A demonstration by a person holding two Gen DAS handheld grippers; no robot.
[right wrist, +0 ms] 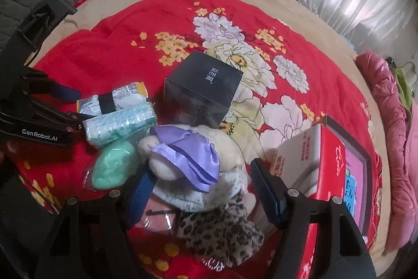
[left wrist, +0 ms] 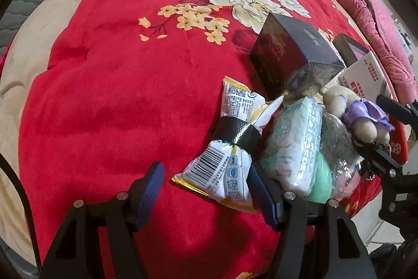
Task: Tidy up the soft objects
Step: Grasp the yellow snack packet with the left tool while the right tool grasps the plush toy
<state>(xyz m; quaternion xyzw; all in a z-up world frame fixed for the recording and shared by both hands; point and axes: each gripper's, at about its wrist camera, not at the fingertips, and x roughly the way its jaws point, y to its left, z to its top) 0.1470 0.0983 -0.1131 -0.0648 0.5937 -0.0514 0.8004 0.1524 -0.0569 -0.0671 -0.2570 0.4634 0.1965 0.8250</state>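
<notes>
On the red flowered blanket point(left wrist: 109, 101), from left to right:

Left gripper point(left wrist: 206, 187): jaws spread above the blanket; the right finger lies against the edge of the snack packet, the left finger well clear of it, nothing pinched.

Snack packet point(left wrist: 230, 145): white and yellow, cinched in the middle by a black band, lying flat just beside the tissue pack.

Tissue pack point(left wrist: 295, 148): pale green and white, soft, resting against the packet on one side and the mint-green soft lump point(right wrist: 115, 169) on the other.

Black box point(right wrist: 203, 88): upright behind the pile, close to the tissue pack.

Plush toy point(right wrist: 222, 148): cream with a purple satin bow point(right wrist: 188, 158), lying on top of a leopard-print cloth point(right wrist: 222, 229).

Right gripper point(right wrist: 201, 190): jaws apart, straddling the plush toy; whether the pads press on it cannot be told.

Red and white carton point(right wrist: 313, 161): standing at the right, just beside the right gripper's outer finger.

Pink quilt point(right wrist: 392, 135): bunched along the bed's far right edge.
</notes>
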